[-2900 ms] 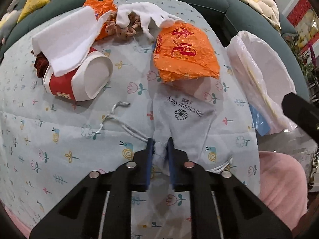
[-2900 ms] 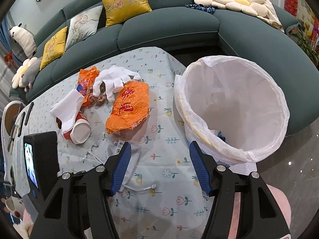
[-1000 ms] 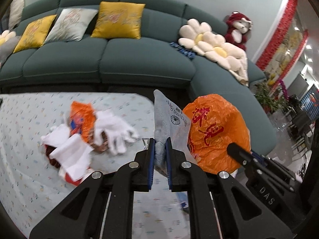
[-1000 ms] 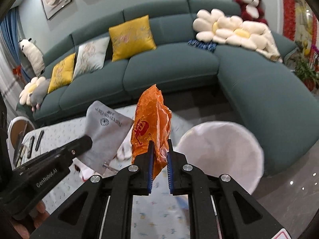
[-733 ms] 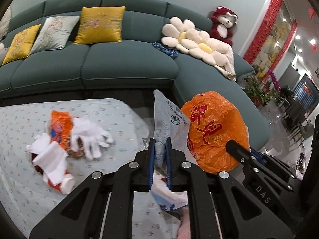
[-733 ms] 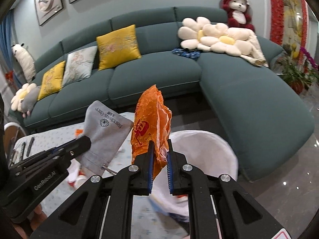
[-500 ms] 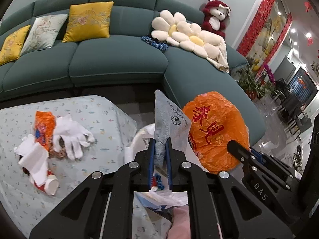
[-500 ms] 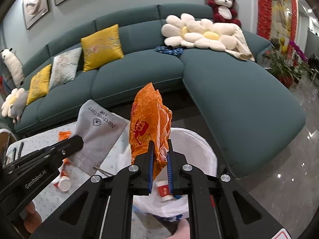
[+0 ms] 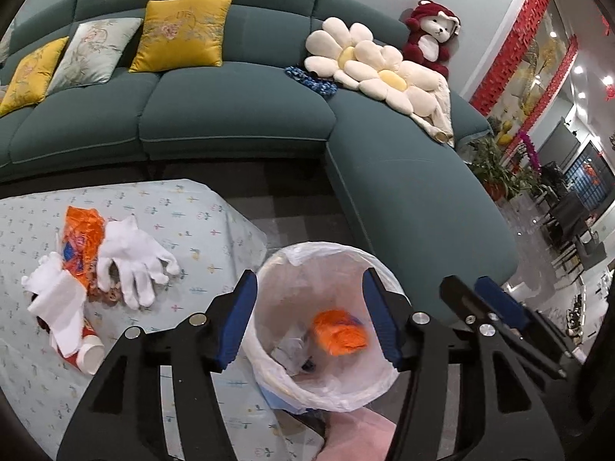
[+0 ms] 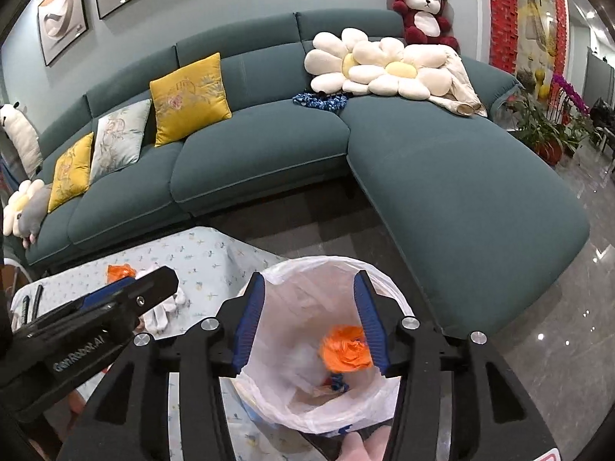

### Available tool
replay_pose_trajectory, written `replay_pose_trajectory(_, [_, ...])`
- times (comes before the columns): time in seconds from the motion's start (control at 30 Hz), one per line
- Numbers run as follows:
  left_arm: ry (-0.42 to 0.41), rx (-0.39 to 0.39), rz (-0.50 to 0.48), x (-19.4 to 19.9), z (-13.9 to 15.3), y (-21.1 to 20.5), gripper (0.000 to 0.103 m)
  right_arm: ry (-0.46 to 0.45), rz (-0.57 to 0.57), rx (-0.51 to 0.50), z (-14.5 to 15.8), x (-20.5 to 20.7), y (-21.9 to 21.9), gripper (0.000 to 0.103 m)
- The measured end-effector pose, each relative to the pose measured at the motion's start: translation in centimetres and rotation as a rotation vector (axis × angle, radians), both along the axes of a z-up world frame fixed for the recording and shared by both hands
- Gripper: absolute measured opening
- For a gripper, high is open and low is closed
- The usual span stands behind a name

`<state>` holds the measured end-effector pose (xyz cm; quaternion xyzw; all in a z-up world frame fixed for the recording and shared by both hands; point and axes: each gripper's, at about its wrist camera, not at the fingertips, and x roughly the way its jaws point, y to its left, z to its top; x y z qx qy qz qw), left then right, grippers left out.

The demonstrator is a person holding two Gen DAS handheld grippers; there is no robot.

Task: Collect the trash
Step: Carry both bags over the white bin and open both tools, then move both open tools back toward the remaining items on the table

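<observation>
Left wrist: orange bag (image 9: 340,331) between spread left gripper (image 9: 311,324) fingers, below.

This is a home living room. A long teal sectional sofa (image 10: 269,161) curves around the space, dressed with yellow embroidered cushions (image 10: 188,96) and a pale floral one, two big daisy-shaped plush pillows (image 10: 380,67), and a red-and-white stuffed bear (image 10: 423,11) perched on the backrest. Framed pictures (image 10: 63,15) hang on the grey-blue wall above. A low table (image 9: 184,211) under a pastel patterned cloth stands in front of the sofa, beside a small bin with a white liner (image 9: 330,253). Potted plants (image 10: 538,123), red hanging decorations (image 10: 511,11) and a glossy tiled floor (image 10: 569,315) show to the right.
</observation>
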<state>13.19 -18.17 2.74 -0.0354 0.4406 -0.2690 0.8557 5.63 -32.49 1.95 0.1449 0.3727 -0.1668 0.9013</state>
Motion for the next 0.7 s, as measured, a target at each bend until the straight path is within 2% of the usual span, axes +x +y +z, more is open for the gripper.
replay_pose_trajectory(0.23, [-0.002,0.001,0.039,0.3,0.1,1.8,0.054,-0.016,0.021,-0.006,0.8,0.1,1.4,0.052])
replay_pose_trajectory(0.7, [-0.020,0.006,0.111,0.4,0.9,6.0,0.054,-0.020,0.080,-0.011,1.7,0.7,5.2,0.054])
